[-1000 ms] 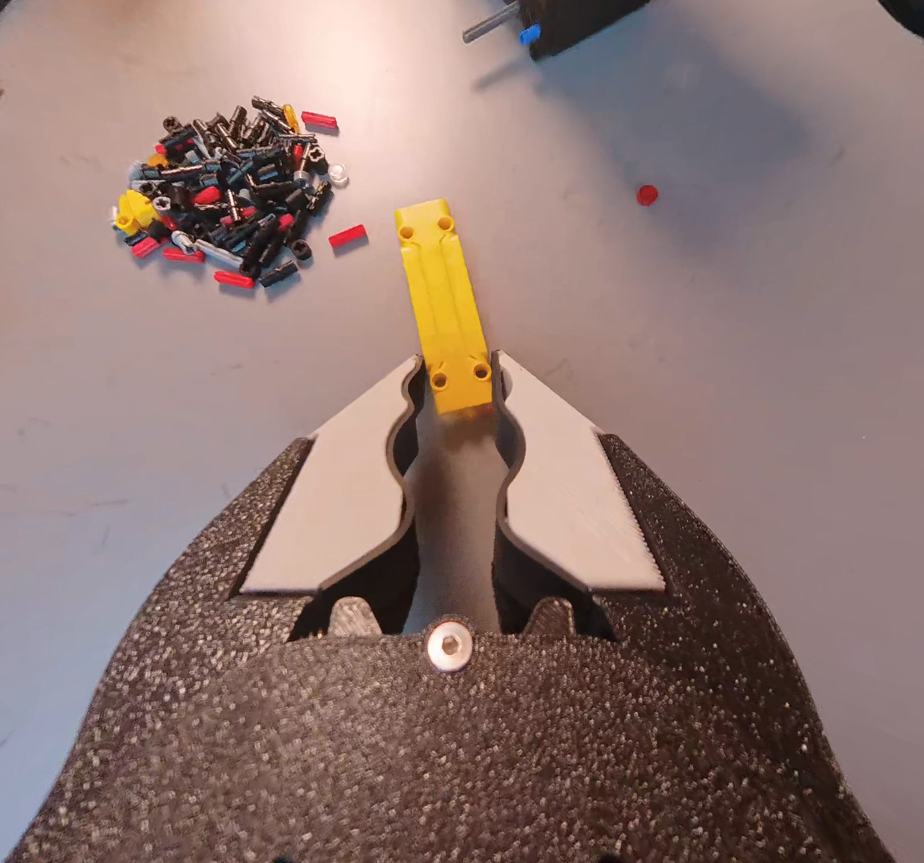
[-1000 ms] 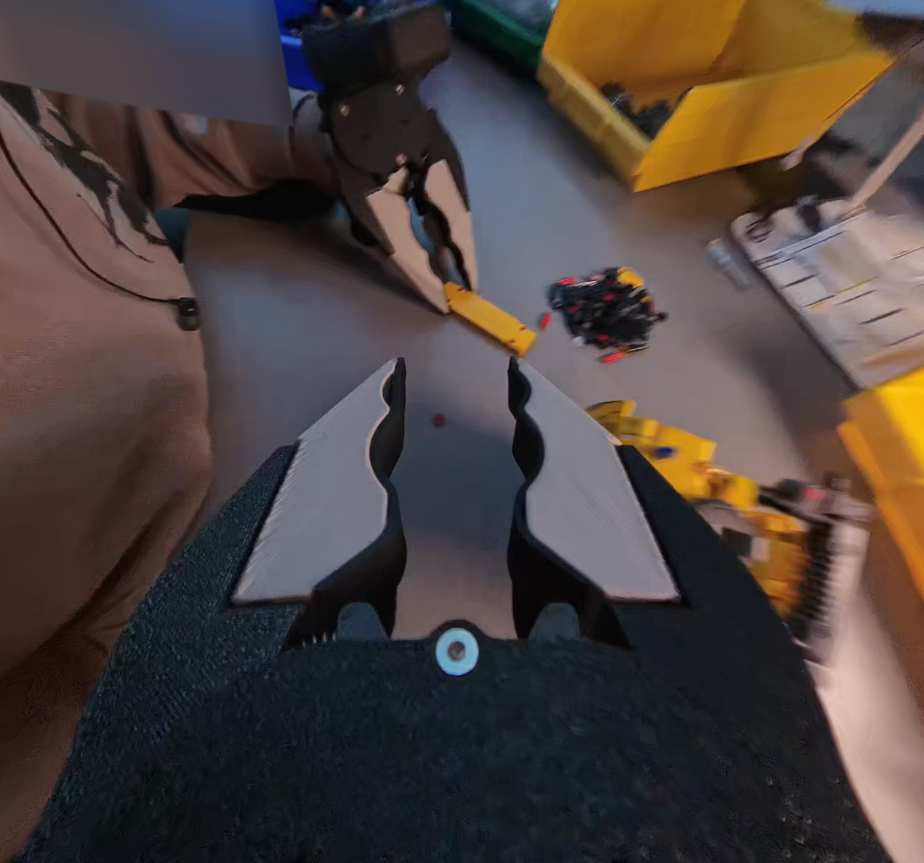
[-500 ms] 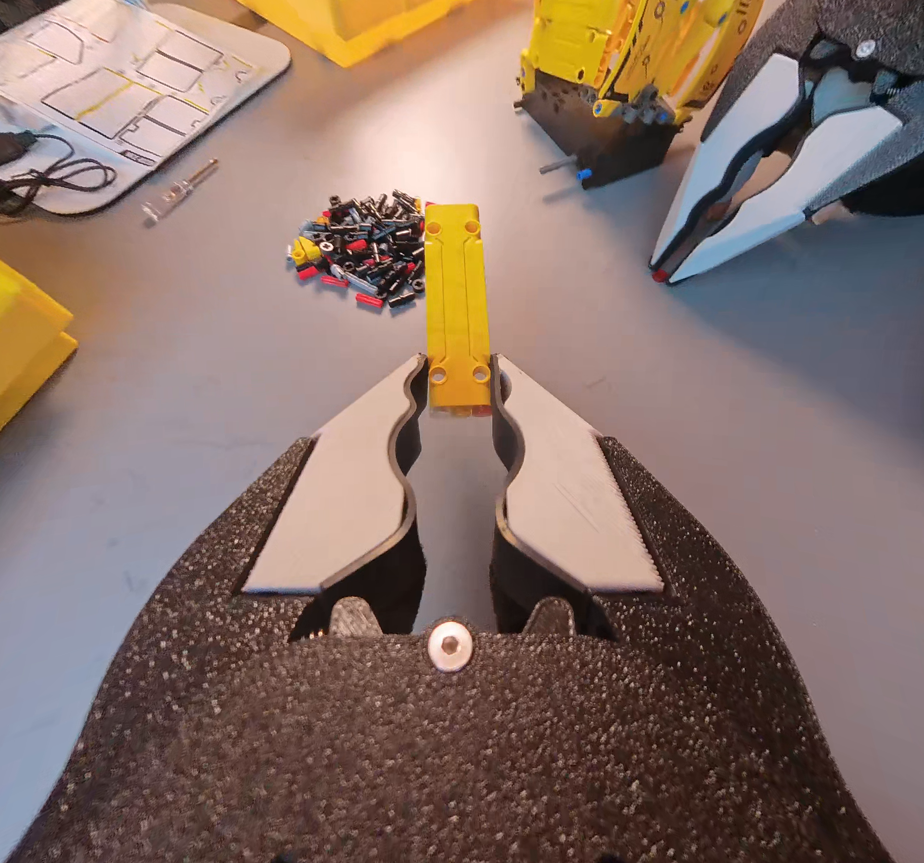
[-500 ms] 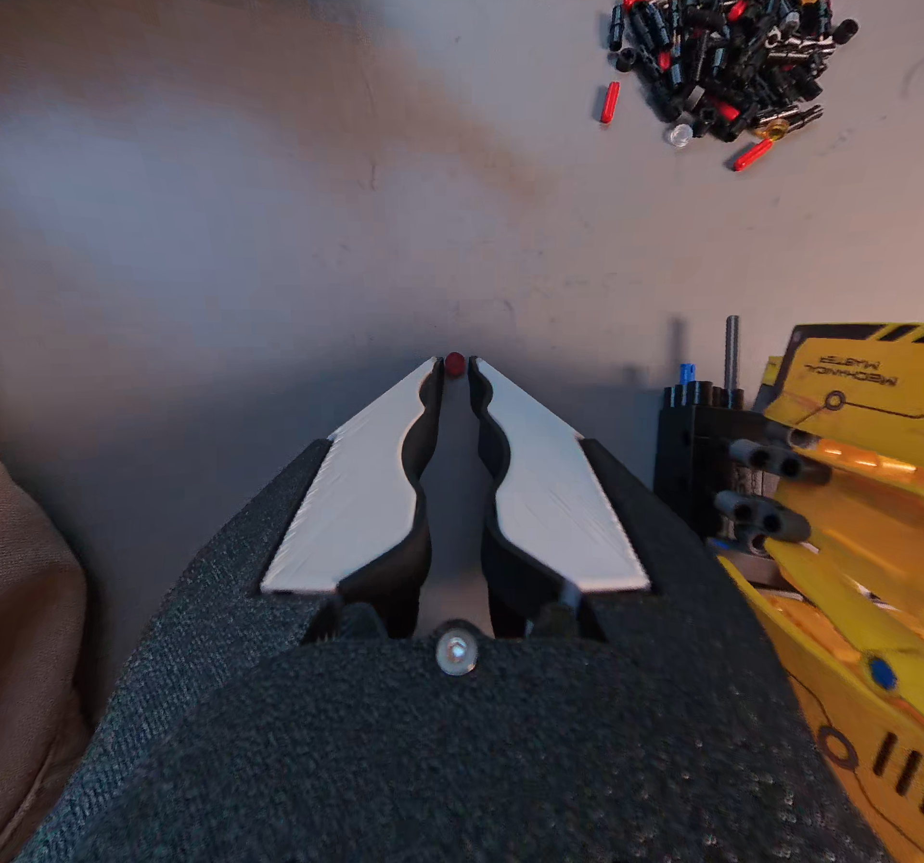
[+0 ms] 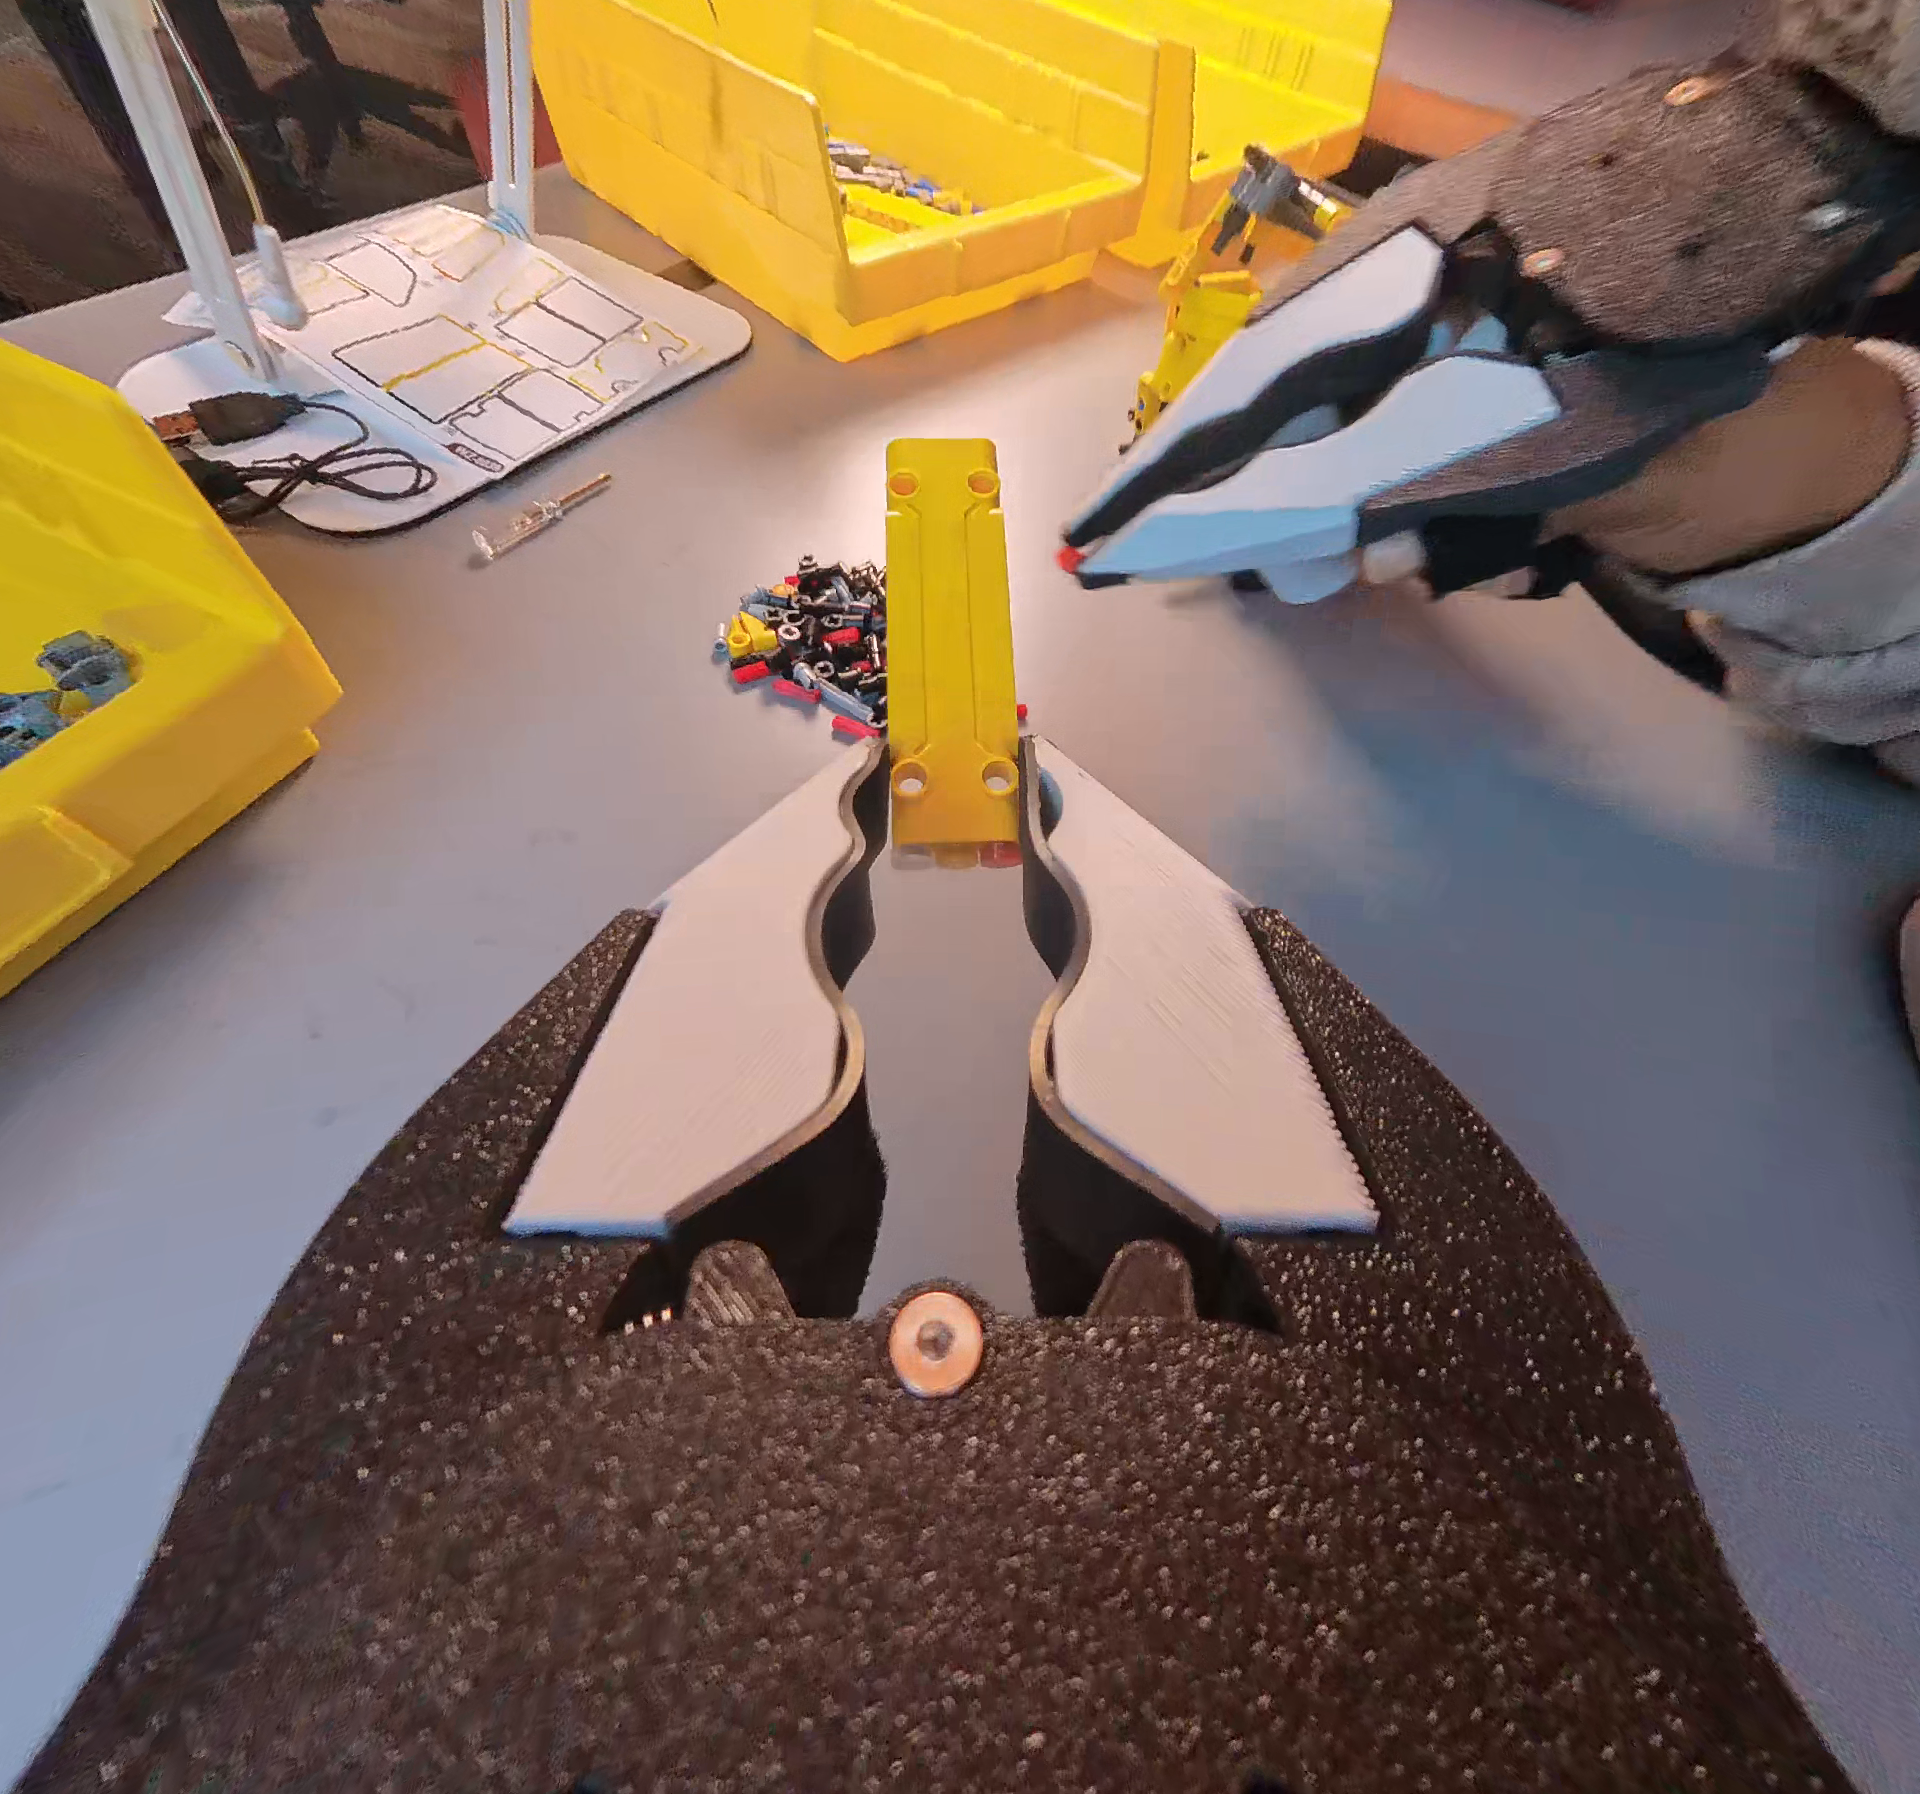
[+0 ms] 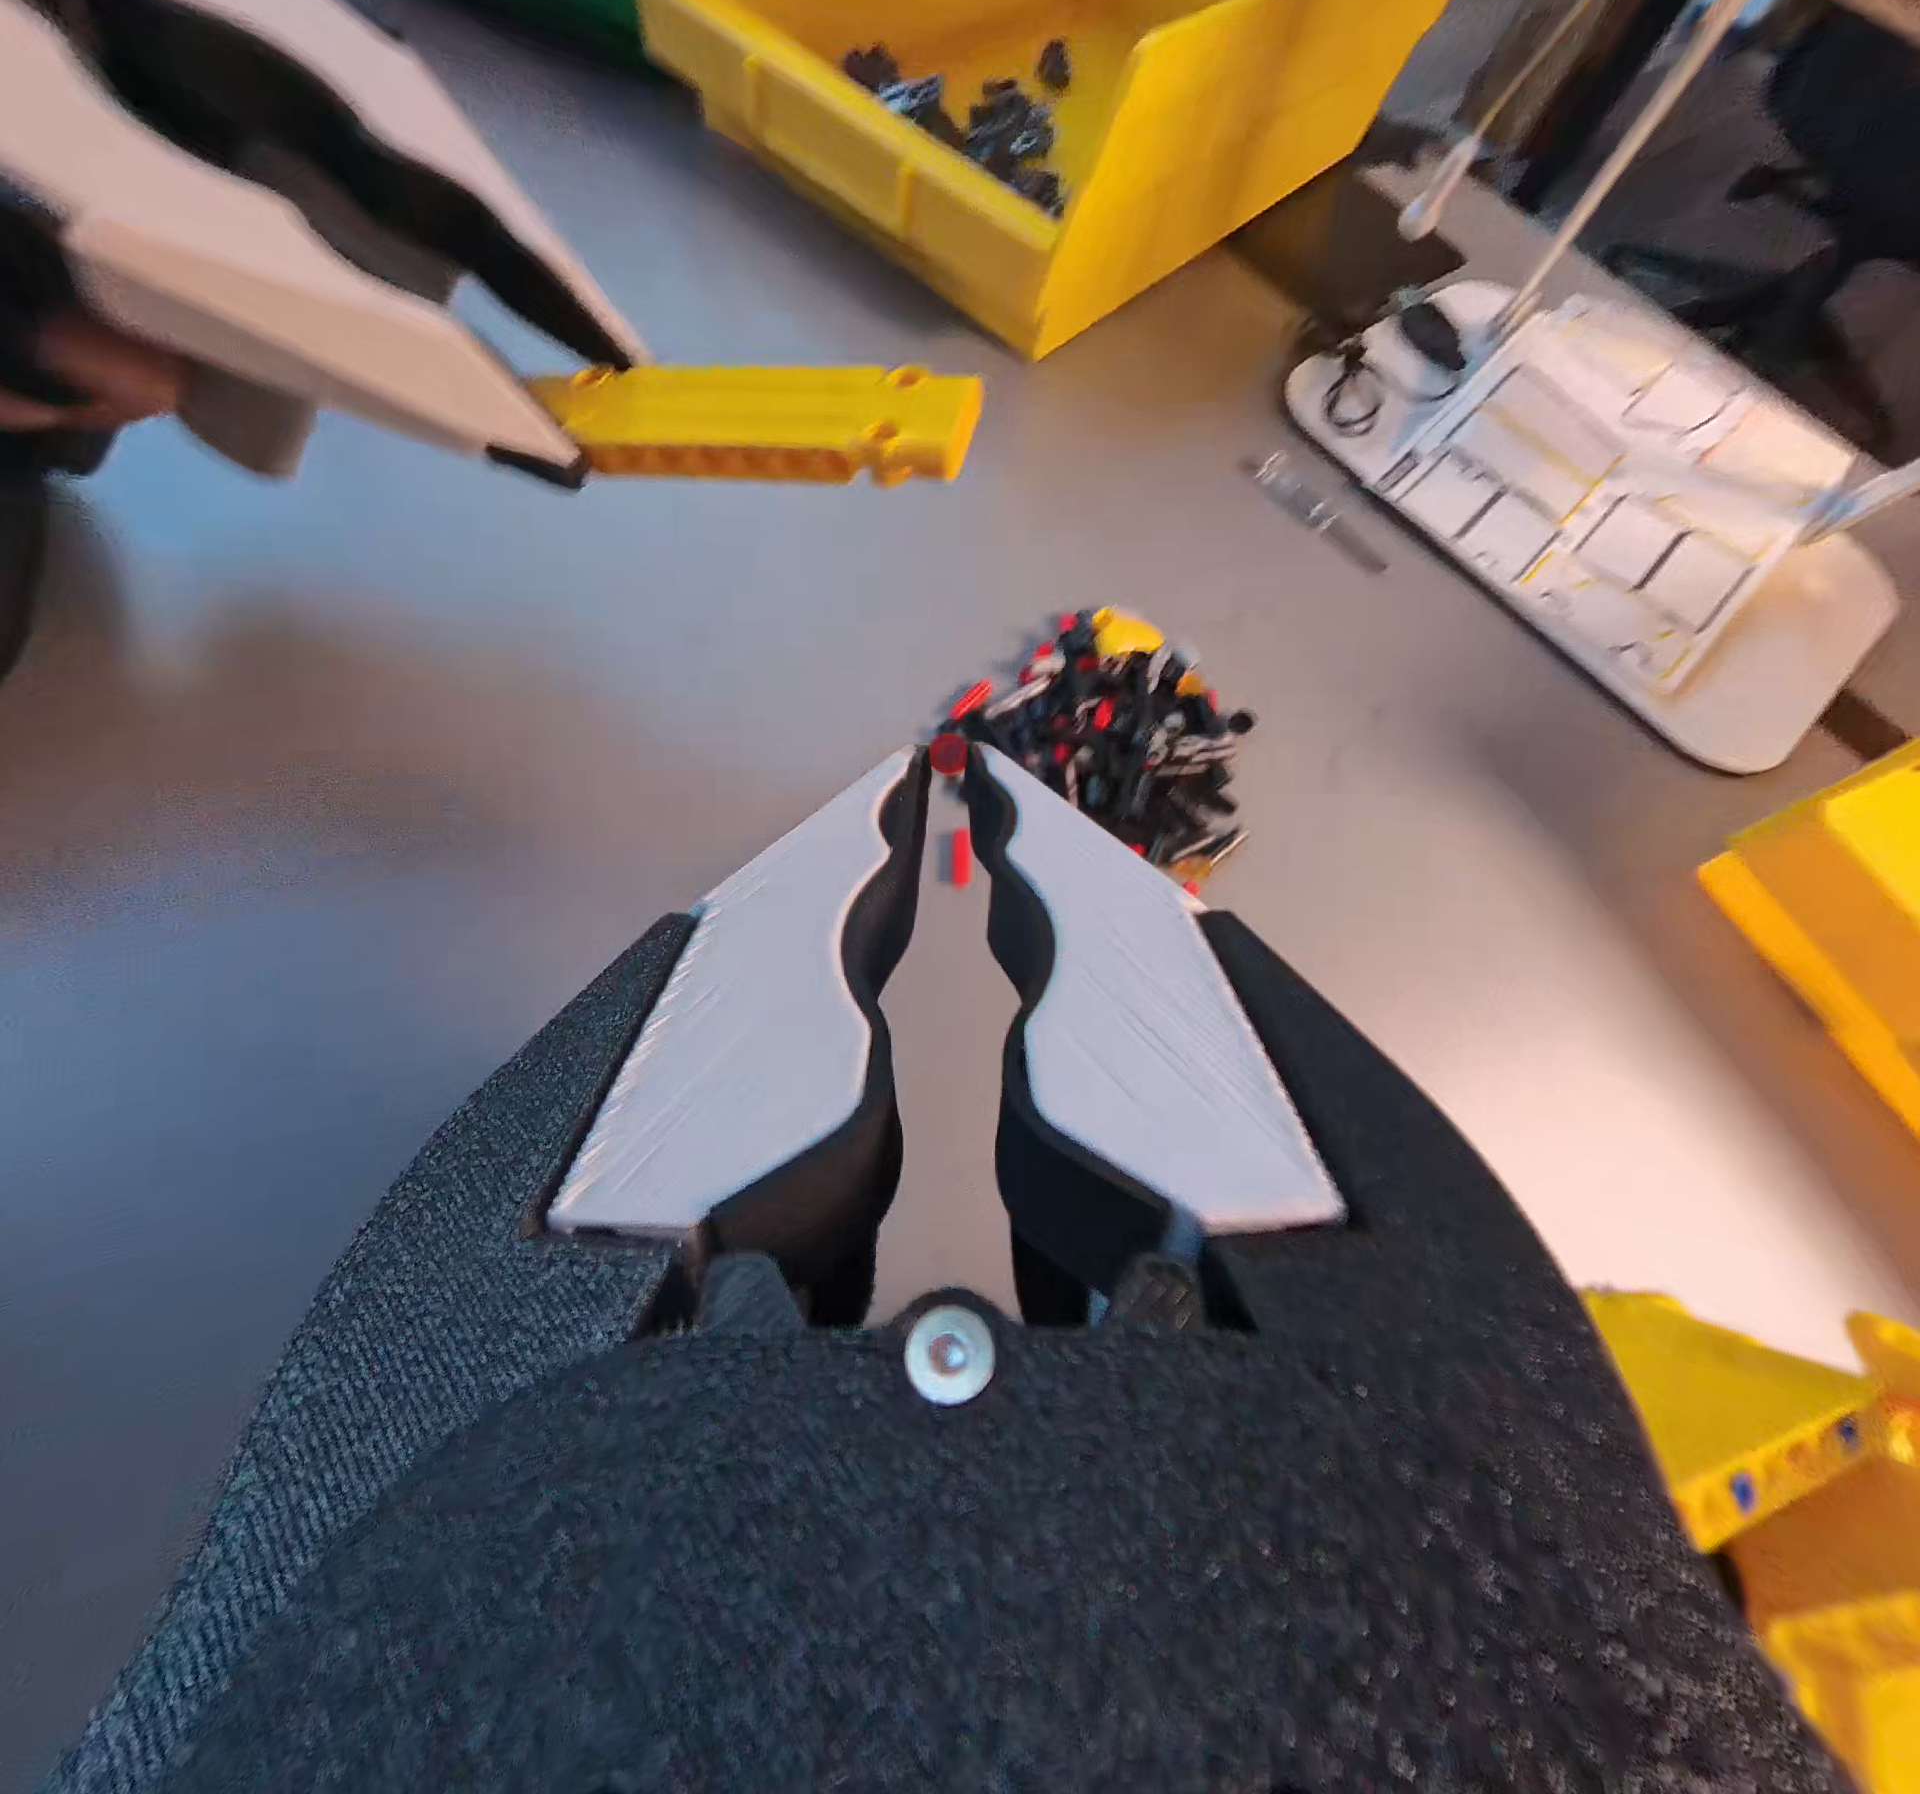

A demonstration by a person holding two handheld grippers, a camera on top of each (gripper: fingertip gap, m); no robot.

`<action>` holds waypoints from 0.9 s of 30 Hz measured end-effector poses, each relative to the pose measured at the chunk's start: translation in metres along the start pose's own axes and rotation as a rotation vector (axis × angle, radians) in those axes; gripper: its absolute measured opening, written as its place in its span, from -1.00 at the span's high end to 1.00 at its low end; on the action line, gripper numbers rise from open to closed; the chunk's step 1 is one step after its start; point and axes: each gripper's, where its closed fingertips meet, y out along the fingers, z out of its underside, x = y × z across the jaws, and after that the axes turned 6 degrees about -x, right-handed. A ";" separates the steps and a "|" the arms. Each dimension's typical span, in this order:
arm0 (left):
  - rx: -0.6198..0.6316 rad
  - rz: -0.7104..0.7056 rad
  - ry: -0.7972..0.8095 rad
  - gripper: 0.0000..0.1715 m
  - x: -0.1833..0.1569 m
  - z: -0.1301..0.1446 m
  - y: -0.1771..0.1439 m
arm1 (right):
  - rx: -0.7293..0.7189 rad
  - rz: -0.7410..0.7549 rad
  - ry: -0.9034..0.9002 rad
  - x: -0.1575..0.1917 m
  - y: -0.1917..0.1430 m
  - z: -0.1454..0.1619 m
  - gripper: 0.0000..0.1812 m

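Observation:
My left gripper (image 5: 954, 776) is shut on the near end of a long yellow panel (image 5: 951, 622) and holds it level above the grey table. The same panel (image 6: 769, 425) shows at the upper left of the right wrist view, sticking out of the left gripper (image 6: 582, 414). My right gripper (image 6: 945, 755) is shut on a small red round pin (image 6: 947, 754) at its tips. In the left wrist view the right gripper (image 5: 1075, 555) hovers to the right of the panel's far end, with the red pin (image 5: 1067, 557) at its tip. A pile of small black and red parts (image 5: 805, 638) lies under the panel.
Yellow bins (image 5: 935, 113) stand at the back, one more (image 5: 125, 664) at the left. A white stand base with a printed sheet (image 5: 468, 352) and a black cable (image 5: 301, 466) lie at the back left. A yellow model (image 5: 1205, 310) stands behind the right gripper. Left tips to right tips: about 9 cm.
Both grippers have risen off the table. The left lifted the yellow panel; the right closed on the red pin, lifted it and moved towards the panel's far end.

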 end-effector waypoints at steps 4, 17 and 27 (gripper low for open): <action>-0.080 0.075 -0.085 0.73 -0.006 -0.010 -0.002 | -0.007 0.115 -0.032 -0.028 0.032 -0.008 0.91; -0.275 0.341 -0.192 0.73 -0.041 -0.040 -0.012 | -0.446 -0.387 0.065 0.017 -0.015 -0.059 0.49; -0.303 0.609 -0.286 0.73 -0.091 -0.040 -0.002 | -0.595 -0.803 0.374 0.050 -0.069 -0.088 0.72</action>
